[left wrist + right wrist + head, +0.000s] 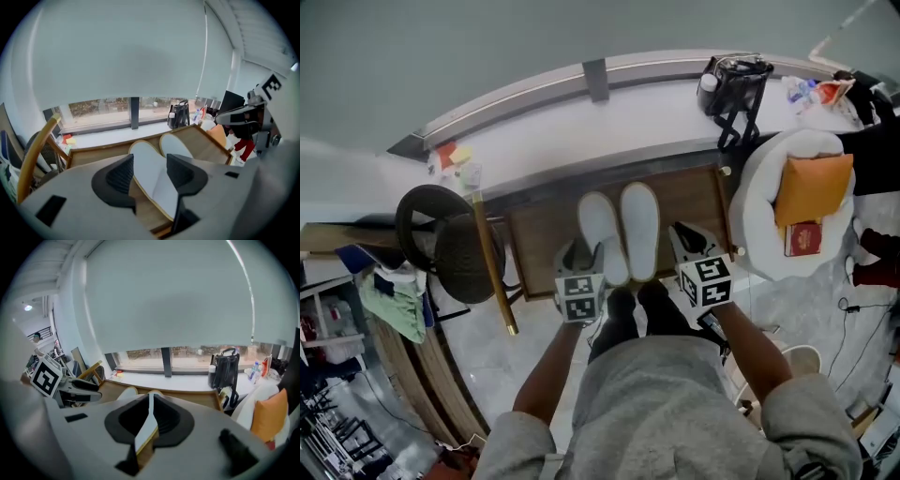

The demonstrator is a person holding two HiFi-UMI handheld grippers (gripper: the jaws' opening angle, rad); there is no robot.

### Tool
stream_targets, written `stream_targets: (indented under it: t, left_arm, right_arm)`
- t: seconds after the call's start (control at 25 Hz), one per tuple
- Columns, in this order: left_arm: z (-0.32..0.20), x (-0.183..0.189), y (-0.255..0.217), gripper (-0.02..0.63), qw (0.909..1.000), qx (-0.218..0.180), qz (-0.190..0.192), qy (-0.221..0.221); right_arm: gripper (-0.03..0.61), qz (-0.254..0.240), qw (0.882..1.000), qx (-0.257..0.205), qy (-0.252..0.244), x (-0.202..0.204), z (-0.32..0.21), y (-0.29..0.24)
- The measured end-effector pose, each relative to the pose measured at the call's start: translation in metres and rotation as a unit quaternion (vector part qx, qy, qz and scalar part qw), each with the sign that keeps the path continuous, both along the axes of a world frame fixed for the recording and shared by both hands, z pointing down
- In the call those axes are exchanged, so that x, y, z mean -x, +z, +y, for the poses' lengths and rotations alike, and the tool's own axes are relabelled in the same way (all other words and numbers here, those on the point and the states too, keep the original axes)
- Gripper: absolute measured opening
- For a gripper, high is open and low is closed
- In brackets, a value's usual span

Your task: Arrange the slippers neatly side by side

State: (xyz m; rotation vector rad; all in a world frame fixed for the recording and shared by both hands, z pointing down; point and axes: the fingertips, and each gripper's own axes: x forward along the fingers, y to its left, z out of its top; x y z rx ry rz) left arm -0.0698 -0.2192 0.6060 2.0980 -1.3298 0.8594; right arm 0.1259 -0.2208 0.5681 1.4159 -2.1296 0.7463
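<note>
the left tongs [150, 165] stand spread, with the heel end of the left slipper [143, 152] lying flat between them on the wooden tray [86, 157], the pads not pressing on it. the right tongs [150, 411] are pressed together, pinching the thin edge of the right slipper [146, 426] near its heel. the two white slippers lie just beside each other between the tongs, toes pointing away from both.
</note>
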Motion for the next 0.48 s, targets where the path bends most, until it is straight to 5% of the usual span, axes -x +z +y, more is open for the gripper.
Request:
stream_targets:
  t: [0.08, 0.16, 0.48]
  left_arm:
    - [-0.006, 0.012, -0.032, 0.191, 0.9992, -0.038, -0.008, -0.012]
    - [-0.006, 0.025, -0.066, 0.050, 0.9970, -0.066, -0.019, -0.035]
    - [0.002, 0.022, -0.183, 0.018, 0.9856, -0.140, 0.036, -0.087]
  right_arm:
    - [0.040, 0.003, 0.999, -0.034, -0.006, -0.004, -0.008, -0.029]
    - [0.034, -0.003, 0.998, -0.063, -0.007, -0.009, -0.008, -0.061]
    - [0.031, -0.021, 0.991, -0.129, 0.029, -0.043, 0.006, -0.161]
